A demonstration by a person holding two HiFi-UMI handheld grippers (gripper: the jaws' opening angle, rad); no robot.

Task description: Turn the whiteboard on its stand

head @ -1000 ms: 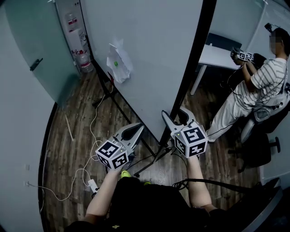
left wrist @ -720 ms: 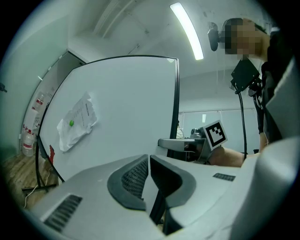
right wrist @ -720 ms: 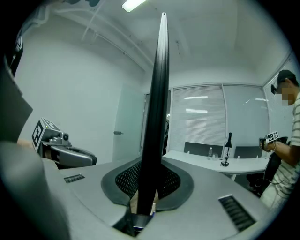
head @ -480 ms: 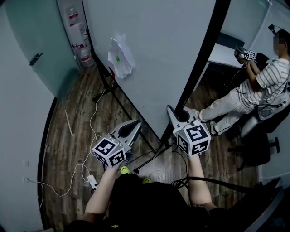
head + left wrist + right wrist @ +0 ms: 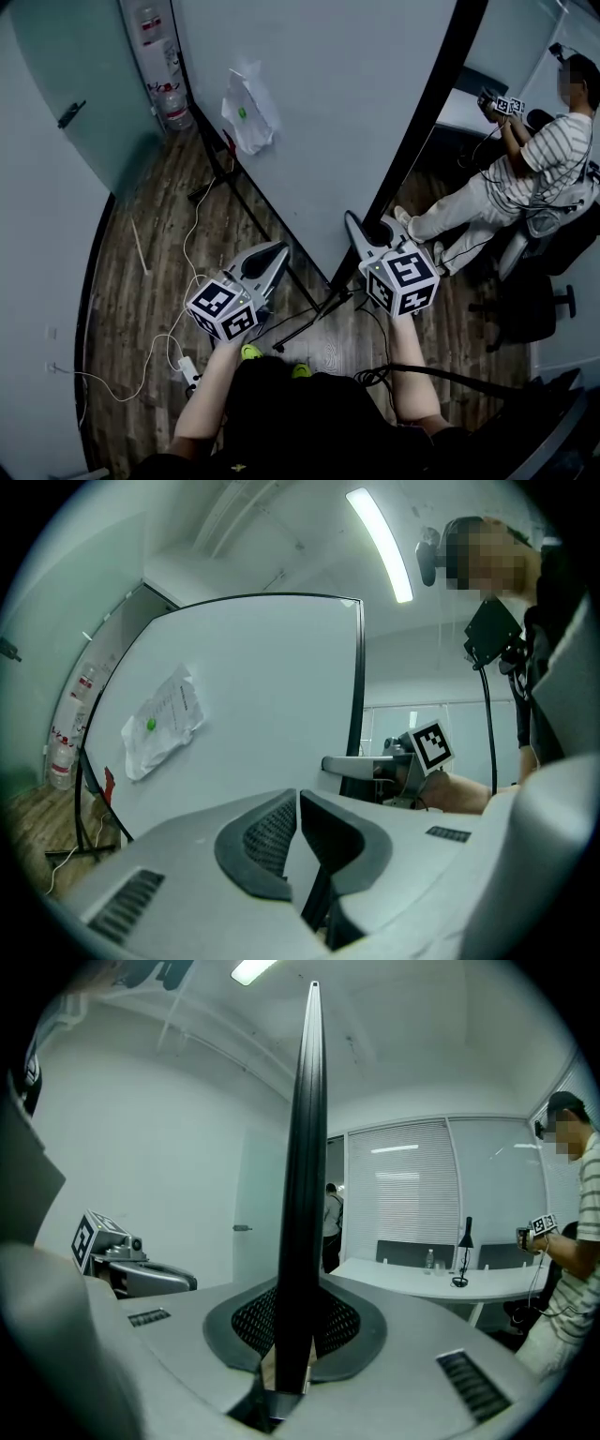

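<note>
The big whiteboard [image 5: 328,112] stands on a black stand [image 5: 239,202], with a crumpled paper [image 5: 247,108] stuck to its face. Its black frame edge [image 5: 422,122] runs down to my right gripper [image 5: 367,234]. The jaws have just been closing, and the right gripper view shows the pads pressing on both sides of the edge [image 5: 305,1147] at the right gripper [image 5: 298,1297]. My left gripper [image 5: 272,251] hangs just in front of the board face [image 5: 262,686] without touching it. In its own view the left gripper [image 5: 298,797] has its tips together and nothing between them.
A person in a striped shirt [image 5: 534,178] sits at the right on an office chair [image 5: 534,300], beside a white desk [image 5: 441,1279]. Water bottles [image 5: 169,103] stand behind the board. A white cable [image 5: 178,309] and a power strip [image 5: 187,375] lie on the wood floor.
The right jaws, wide around the frame edge a second ago, have closed onto it. Both grippers have shifted sideways, and the board's edge now leans further right in the head view.
</note>
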